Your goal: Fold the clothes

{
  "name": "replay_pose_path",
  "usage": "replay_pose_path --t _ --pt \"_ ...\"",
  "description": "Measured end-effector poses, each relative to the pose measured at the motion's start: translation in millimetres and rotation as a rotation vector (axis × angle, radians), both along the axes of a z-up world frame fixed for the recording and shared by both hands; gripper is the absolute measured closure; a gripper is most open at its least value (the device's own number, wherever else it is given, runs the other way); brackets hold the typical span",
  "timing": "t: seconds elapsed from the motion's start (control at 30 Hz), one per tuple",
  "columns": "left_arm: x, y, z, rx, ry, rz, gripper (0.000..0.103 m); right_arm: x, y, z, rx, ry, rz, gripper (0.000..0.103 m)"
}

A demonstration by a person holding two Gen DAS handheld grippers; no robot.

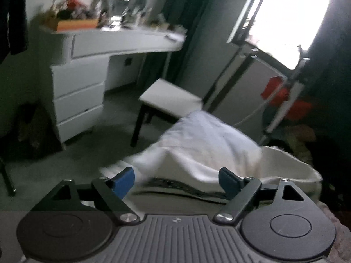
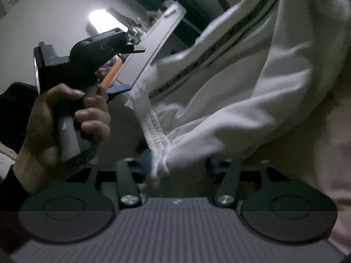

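Note:
A white garment (image 2: 230, 100) with dark stripes and a ribbed cuff (image 2: 153, 131) fills the right wrist view. A bunch of it sits between the blue pads (image 2: 145, 161) of my right gripper (image 2: 178, 163), whose jaws are drawn partly in and shut on the cloth. In the left wrist view the same white garment (image 1: 197, 146) rises like a tent just beyond my left gripper (image 1: 175, 180), which is open and holds nothing. The right wrist view also shows the left gripper (image 2: 133, 69), held by a hand (image 2: 65, 120), open beside the cuff.
A cream cloth (image 1: 287, 164) lies to the right of the garment on the bed. Beyond stand a stool (image 1: 171, 98), a white dresser (image 1: 79, 92) with a cluttered desk top, and a bright window (image 1: 289, 19). Pink bedding (image 2: 329, 153) is on the right.

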State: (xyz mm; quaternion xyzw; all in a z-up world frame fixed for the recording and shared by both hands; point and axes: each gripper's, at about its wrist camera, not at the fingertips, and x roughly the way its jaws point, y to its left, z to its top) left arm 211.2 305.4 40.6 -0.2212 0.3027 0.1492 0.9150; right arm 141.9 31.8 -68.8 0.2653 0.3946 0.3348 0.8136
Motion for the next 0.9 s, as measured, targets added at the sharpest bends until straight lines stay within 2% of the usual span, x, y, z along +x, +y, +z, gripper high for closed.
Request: replay_pose_path --t 0.03,0.1,0.27,0.47,0.53,0.67,0.8,0.9 --pt "-5.9 -9.4 5.5 0.006 -0.01 -0.01 0.011 -9.3 -11.3 6.8 -0.018 -0.043 -0.021 0.026" --pt "-21.1 -37.2 9.6 0.016 -0.032 -0.043 0.007 -27.9 -35.6 20.3 -0.058 -0.133 -0.068 0.018" --pt "-62.1 -117.3 8.0 0.044 -0.085 -0.144 0.005 -68.2 -107.9 48.2 -0.146 -0.282 -0.203 0.019" --pt "-84.1 -192.8 -18.7 0.114 -0.107 -0.27 0.004 -95.5 -178.3 59.1 -0.266 -0.418 -0.379 0.019" --pt "-80.2 -214.1 -32.6 0.162 -0.097 -0.311 0.004 -104.5 -204.0 52.9 -0.287 -0.416 -0.442 0.019" --pt "-57.3 -242.9 -65.7 0.223 -0.073 -0.343 0.004 -114.8 -242.3 39.0 -0.264 -0.405 -0.561 0.019" --pt "-18.9 -259.5 -94.4 0.264 -0.064 -0.317 0.004 -103.4 -255.3 27.9 -0.318 -0.432 -0.558 0.019" --pt "15.6 -274.8 -108.9 0.335 -0.073 -0.298 0.005 -87.2 -257.4 15.6 -0.381 -0.437 -0.554 0.019"
